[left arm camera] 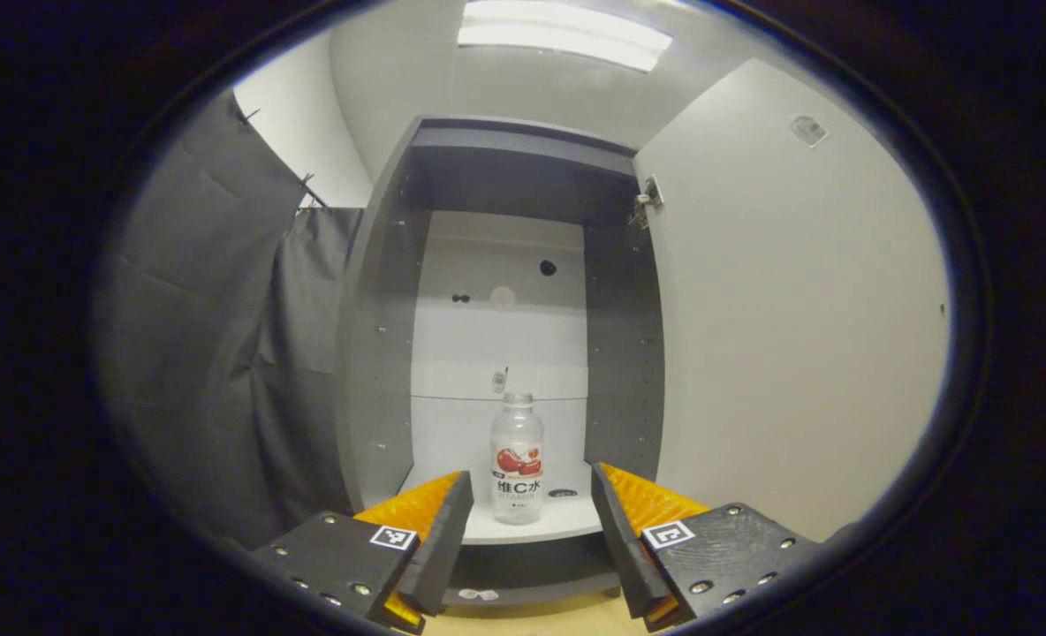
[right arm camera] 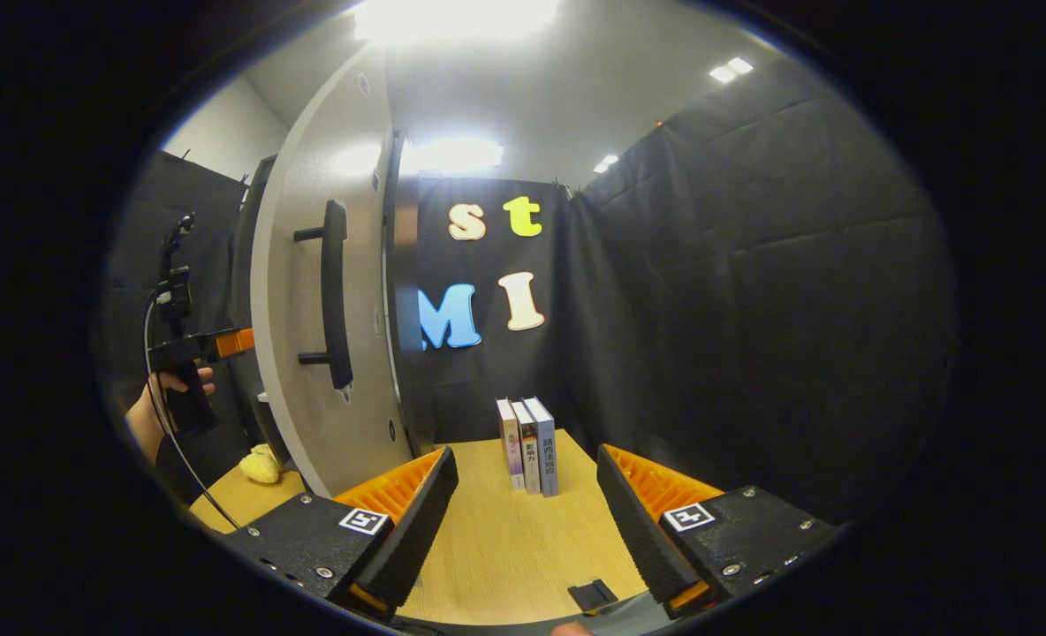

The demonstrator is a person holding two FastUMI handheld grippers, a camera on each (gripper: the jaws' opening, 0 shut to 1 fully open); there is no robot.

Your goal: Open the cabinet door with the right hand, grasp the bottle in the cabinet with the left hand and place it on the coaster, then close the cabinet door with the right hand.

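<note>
Bottle (left arm camera: 516,459) is standing upright on the cabinet's white lower shelf (left arm camera: 532,526), clear plastic with a pale cap and a red-and-white label, roughly in the middle of the opening. Cabinet door (left arm camera: 797,300) is swung wide open on the right of the left gripper view, hinge (left arm camera: 645,201) visible up at its top corner. The left gripper (left arm camera: 530,521) sits in front of the cabinet (left arm camera: 373,353) with its jaws spread wide and nothing between them; the bottle lines up in the gap but is farther back, not touched.

Over in the right gripper view, the right gripper (right arm camera: 527,521) is also spread open and empty, hovering over the wooden table (right arm camera: 505,548). The door shows edge-on to the left there, with its dark bar handle (right arm camera: 336,296) facing the camera. Three books (right arm camera: 529,443) stand upright together near the back of the table. A small dark flat piece (right arm camera: 592,594) lies on the table near the bottom edge, can't tell what it is. Far left, a hand (right arm camera: 154,408) holds the other gripper, and something yellow (right arm camera: 260,465) sits on the table beside the door's lower edge.
</note>
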